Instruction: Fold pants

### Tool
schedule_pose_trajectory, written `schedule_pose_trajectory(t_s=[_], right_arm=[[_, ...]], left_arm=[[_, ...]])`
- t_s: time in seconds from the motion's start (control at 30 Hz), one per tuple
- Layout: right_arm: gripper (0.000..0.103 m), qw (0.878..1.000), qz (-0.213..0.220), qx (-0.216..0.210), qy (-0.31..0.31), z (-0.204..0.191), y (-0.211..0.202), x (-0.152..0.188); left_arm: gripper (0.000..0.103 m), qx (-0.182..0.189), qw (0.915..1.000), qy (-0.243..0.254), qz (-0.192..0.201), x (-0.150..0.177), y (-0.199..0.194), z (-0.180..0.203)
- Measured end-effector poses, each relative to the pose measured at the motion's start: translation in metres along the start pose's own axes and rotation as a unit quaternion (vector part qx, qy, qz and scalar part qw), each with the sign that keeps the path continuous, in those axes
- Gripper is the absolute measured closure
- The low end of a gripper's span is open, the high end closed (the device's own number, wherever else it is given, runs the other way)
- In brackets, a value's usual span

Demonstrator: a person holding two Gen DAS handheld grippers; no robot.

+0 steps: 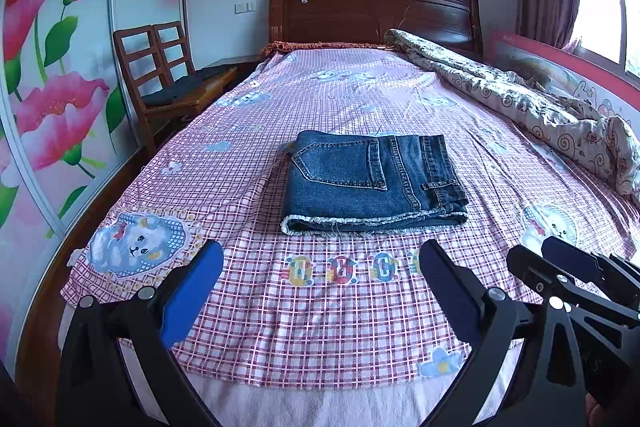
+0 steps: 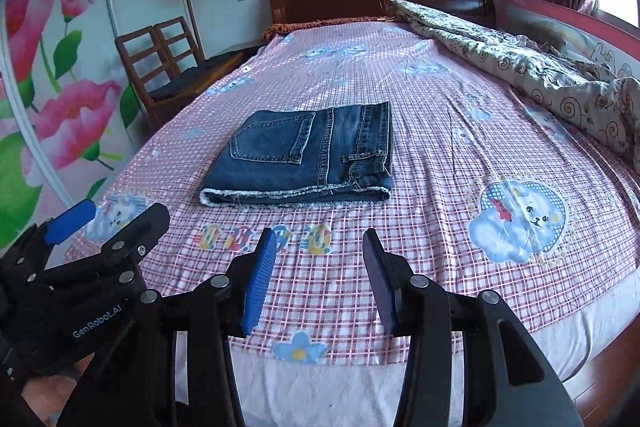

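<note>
Blue denim pants (image 1: 372, 183) lie folded into a compact rectangle in the middle of the bed, back pocket up, frayed hem toward me; the right wrist view shows the same pants (image 2: 304, 159). My left gripper (image 1: 320, 263) hangs open above the sheet, short of the pants, with nothing between its blue pads. My right gripper (image 2: 320, 247) is also open and empty, held back from the pants' near edge. In the left wrist view the right gripper (image 1: 560, 259) shows at the lower right; the left gripper (image 2: 116, 223) shows at the lower left of the right wrist view.
The bed (image 1: 224, 195) carries a pink checked sheet with cartoon prints. A rumpled floral quilt (image 1: 532, 103) lies along its right side. A wooden headboard (image 1: 372, 11) stands at the far end, wooden chairs (image 1: 160, 67) at the left by a flowered wardrobe.
</note>
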State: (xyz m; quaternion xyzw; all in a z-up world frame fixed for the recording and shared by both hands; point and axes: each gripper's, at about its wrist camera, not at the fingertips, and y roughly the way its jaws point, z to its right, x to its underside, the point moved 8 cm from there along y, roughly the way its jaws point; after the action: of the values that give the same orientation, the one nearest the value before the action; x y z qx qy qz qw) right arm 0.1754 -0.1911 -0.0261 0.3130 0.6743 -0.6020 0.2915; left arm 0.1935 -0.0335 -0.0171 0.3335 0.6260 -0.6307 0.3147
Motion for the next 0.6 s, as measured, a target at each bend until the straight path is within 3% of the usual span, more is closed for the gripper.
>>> schedule_pose_trajectory(t_s=[0.33, 0.6], right_arm=[[0.059, 0.999, 0.035, 0.009, 0.007, -0.005, -0.008, -0.013], [0.059, 0.996, 0.092, 0.001, -0.006, -0.018, -0.029, -0.037]], left_arm=[[0.004, -0.031, 0.9991, -0.021, 0.018, -0.006, 0.0, -0.019], [0.004, -0.039, 0.9959, -0.033, 0.074, -0.027, -0.016, -0.029]])
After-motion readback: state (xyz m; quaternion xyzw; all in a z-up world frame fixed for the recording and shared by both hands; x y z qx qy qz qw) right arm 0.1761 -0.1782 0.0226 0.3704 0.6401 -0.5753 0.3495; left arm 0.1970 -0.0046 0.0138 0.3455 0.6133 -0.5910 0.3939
